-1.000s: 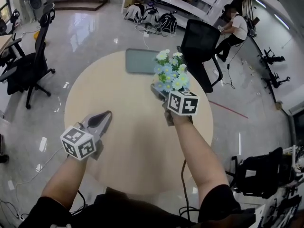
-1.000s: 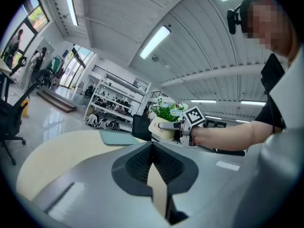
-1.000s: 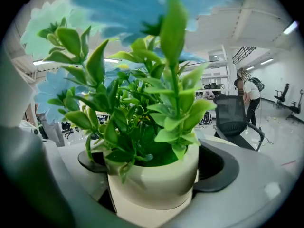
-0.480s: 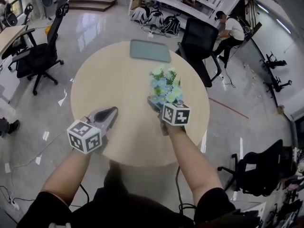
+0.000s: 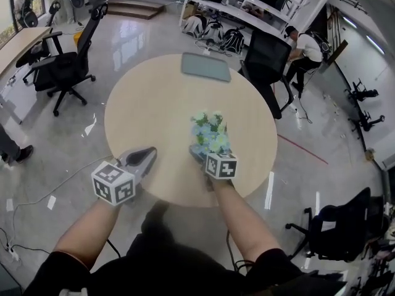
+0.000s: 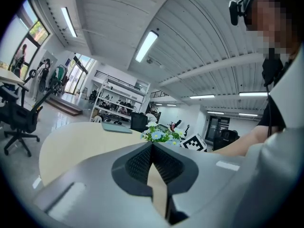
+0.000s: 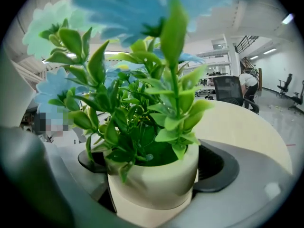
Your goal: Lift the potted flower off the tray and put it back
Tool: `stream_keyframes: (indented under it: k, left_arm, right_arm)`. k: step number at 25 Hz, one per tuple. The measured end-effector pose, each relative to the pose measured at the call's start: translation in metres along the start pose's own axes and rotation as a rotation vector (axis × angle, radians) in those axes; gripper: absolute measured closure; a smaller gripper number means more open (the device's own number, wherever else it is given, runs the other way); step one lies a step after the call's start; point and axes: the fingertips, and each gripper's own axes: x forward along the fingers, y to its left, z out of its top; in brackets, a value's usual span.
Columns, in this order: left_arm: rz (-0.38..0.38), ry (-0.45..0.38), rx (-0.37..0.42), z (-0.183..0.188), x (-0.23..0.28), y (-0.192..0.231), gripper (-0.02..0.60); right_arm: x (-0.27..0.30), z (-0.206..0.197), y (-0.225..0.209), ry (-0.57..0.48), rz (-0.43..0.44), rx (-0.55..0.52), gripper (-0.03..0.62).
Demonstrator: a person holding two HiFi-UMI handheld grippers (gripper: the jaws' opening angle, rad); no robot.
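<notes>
My right gripper [image 5: 207, 153] is shut on the potted flower [image 5: 208, 132], a small white pot [image 7: 154, 182] of green leaves with blue and white blossoms, held over the near right part of the round table [image 5: 157, 113]. The grey tray [image 5: 206, 66] lies bare at the table's far edge. The pot fills the right gripper view, clamped between both dark pads [image 7: 218, 167]. My left gripper [image 5: 142, 160] hovers at the table's near left edge, jaws shut and holding nothing; its view shows the flowers [image 6: 161, 133] and the tray [image 6: 116, 128] beyond.
Black office chairs [image 5: 62, 66] stand left of the table, and another [image 5: 266, 57] behind its far right edge. A seated person [image 5: 301, 45] is at the back right near shelves [image 5: 241, 11]. Another black chair [image 5: 330, 227] stands at the right.
The right gripper has carried the potted flower toward me, away from the tray. The left gripper has stayed near the table's front left edge.
</notes>
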Motion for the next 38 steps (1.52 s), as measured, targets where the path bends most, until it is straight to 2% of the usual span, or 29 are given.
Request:
stream_keyframes:
  k: [4,8,18,20,21,25,30,32,34,36,37,38]
  left_arm:
    - [0.021,-0.011,-0.031,-0.005,-0.012,0.004,0.588]
    - [0.032,0.000,-0.028,-0.012,-0.024,0.002,0.588]
    - [0.051,0.015,-0.032,-0.025,-0.045,-0.001,0.588]
    - [0.054,0.018,-0.050,-0.028,-0.046,0.002,0.588]
    - [0.052,0.021,-0.058,-0.029,-0.046,0.002,0.588]
    - [0.018,0.028,-0.061,-0.025,-0.046,-0.013,0.588]
    - [-0.030,0.002,-0.042,-0.004,-0.050,-0.043,0.588]
    - [-0.061,-0.009,-0.029,0.007,-0.052,-0.061,0.588]
    - [-0.088,-0.018,-0.007,0.019,-0.053,-0.079,0.588]
    - [-0.098,-0.029,0.015,0.033,-0.058,-0.095,0.588]
    - [-0.100,-0.036,0.021,0.040,-0.062,-0.103,0.588]
    - [-0.102,-0.048,0.024,0.046,-0.067,-0.110,0.588]
  right_arm:
    - [0.003,-0.032,0.006,0.038,0.000,-0.019,0.048]
    - [0.003,-0.058,0.002,0.055,-0.023,-0.024,0.048]
    - [0.012,-0.092,-0.004,0.065,-0.078,-0.092,0.043]
    - [0.013,-0.097,-0.001,0.103,-0.065,-0.087,0.033]
    - [0.012,-0.099,0.002,0.121,-0.046,-0.084,-0.007]
    - [-0.025,-0.096,0.012,0.101,0.015,-0.056,-0.007]
    - [-0.123,-0.087,0.012,0.021,0.040,-0.042,-0.004]
    - [-0.173,-0.075,0.012,-0.025,0.057,-0.054,0.047]
    - [-0.227,-0.051,0.009,-0.097,0.062,-0.032,0.130]
    - [-0.287,-0.018,0.003,-0.213,0.021,0.000,0.273]
    - [-0.316,-0.001,0.001,-0.275,-0.017,0.004,0.388]
    - [-0.344,0.013,0.000,-0.330,-0.055,-0.001,0.462]
